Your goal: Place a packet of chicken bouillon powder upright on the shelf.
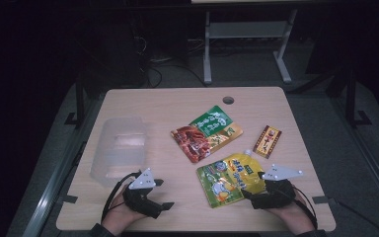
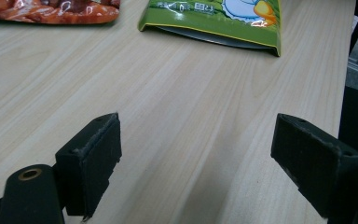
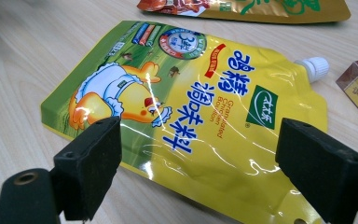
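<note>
A yellow and green spout pouch (image 1: 228,177) with a cartoon chick lies flat on the wooden table (image 1: 177,106), near the front right. My right gripper (image 1: 253,185) is open at the pouch's near right edge. In the right gripper view the pouch (image 3: 191,93) lies between and just beyond the spread jaws of that gripper (image 3: 198,140), its white cap (image 3: 314,67) pointing away to the right. My left gripper (image 1: 163,193) is open near the front edge, left of the pouch. Bare wood lies between the jaws of the left gripper (image 2: 196,135), and the pouch's bottom edge (image 2: 214,21) is farther off.
A clear plastic container (image 1: 118,148) stands at the table's left. A red and green snack packet (image 1: 205,133) lies in the middle, and a small red and yellow box (image 1: 267,140) lies right of it. A round cable hole (image 1: 228,100) sits near the far edge.
</note>
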